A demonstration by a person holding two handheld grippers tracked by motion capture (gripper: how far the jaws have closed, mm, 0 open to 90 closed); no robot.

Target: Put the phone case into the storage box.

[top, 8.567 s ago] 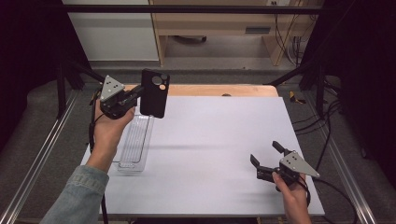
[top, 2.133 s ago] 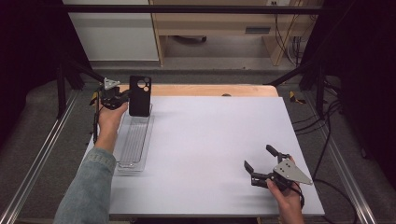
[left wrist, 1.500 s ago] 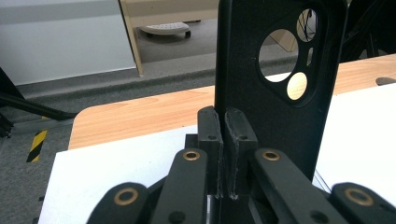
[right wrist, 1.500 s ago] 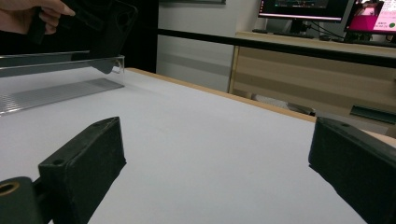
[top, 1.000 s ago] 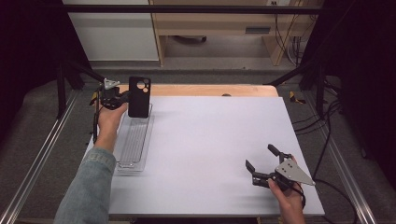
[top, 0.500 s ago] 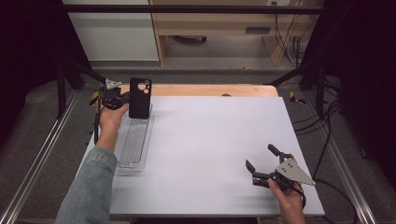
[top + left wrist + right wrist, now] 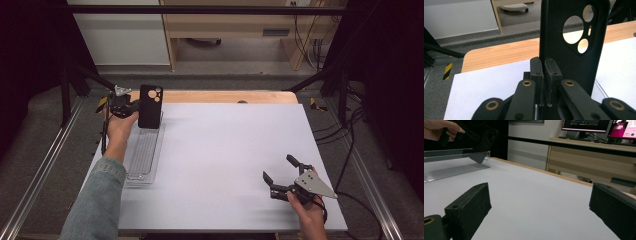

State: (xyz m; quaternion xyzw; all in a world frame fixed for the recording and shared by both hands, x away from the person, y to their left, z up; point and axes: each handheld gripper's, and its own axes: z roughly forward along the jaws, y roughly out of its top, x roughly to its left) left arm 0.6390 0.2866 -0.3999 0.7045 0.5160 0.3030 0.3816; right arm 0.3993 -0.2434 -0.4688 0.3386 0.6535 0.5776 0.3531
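Phone case (image 7: 150,106) upright, pinched by left gripper (image 7: 131,106); right gripper (image 7: 281,176) low, jaws wide.

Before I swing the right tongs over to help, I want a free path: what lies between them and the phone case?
Only bare white tabletop, as the high view shows, between the right tongs and the phone case.

Mat wide open, left edge blocked
Clear tray (image 7: 145,155) and upright phone case (image 7: 150,106) crowd far-left; white mat (image 7: 225,150) bare between.
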